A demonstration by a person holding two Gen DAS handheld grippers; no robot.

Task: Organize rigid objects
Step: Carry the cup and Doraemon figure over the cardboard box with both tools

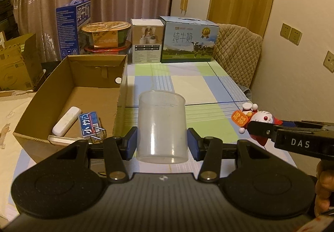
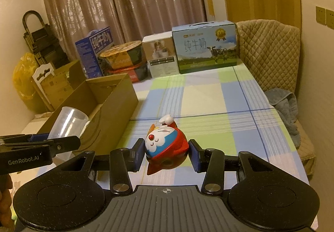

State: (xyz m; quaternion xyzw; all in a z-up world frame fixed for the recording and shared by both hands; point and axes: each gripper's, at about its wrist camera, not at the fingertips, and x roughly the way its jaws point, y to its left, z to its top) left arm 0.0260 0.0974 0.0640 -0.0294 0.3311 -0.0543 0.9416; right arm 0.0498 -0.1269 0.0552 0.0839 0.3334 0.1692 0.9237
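Plastic cup [image 1: 161,125], clear and upright, stood between the blue pads of our left hand-held gripper [image 1: 162,144]; the left pad touched its wall and the right pad sat just beside it, so we could not tell whether the grip was firm. Just left of the cup lay the open cardboard box [image 1: 120,94], with a white remote [image 1: 66,121] and a blue packet [image 1: 90,124] lying on its floor. Our right hand-held gripper [image 2: 167,153] had its pads either side of the cat figurine [image 2: 165,144], which lay on its side on the checked surface [image 2: 208,98]; the left pad touched it, and a small gap showed at the right pad. Milk cartons [image 2: 205,47], a white box [image 2: 160,56] and noodle bowls [image 2: 123,55] lined the far edge of the surface.
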